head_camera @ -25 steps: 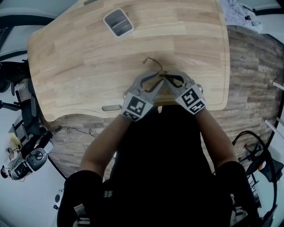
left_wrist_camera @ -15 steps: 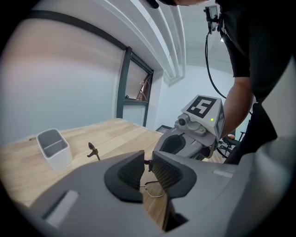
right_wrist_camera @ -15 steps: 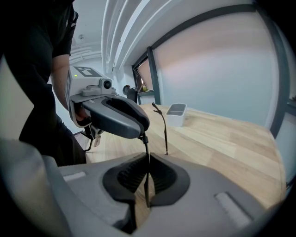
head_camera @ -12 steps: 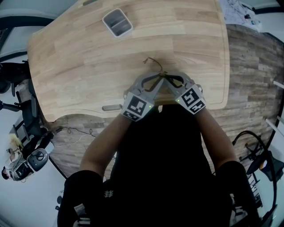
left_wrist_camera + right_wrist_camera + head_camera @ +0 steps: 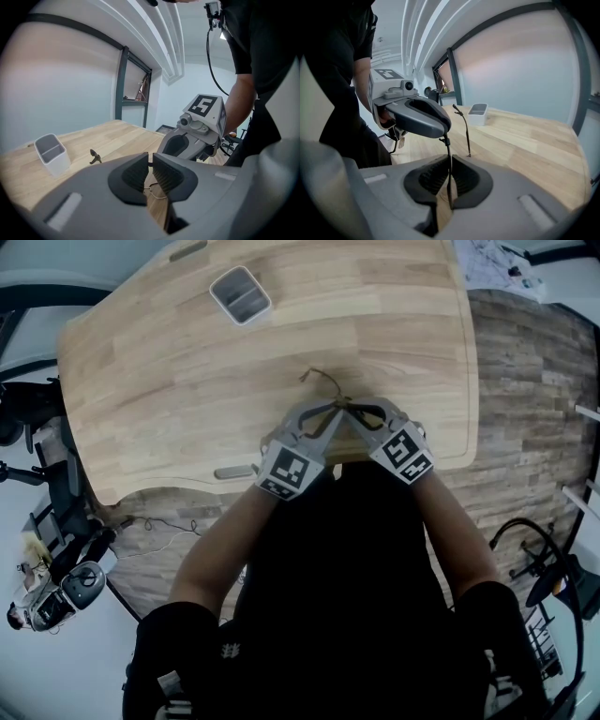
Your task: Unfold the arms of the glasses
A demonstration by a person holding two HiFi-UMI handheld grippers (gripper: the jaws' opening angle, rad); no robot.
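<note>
The wooden table (image 5: 187, 381) fills the head view, and both grippers meet tip to tip near its front edge. The left gripper (image 5: 150, 171) has its jaws closing to a narrow slit, with a thin dark part of the frame caught at their tips and a wire rim showing below. The right gripper (image 5: 450, 180) is clamped on a thin upright part of the frame. A small grey compartment tray (image 5: 240, 294) stands well apart at the far side. The glasses (image 5: 325, 381) hang between the two grippers just above the tabletop, one arm sticking out towards the tray.
</note>
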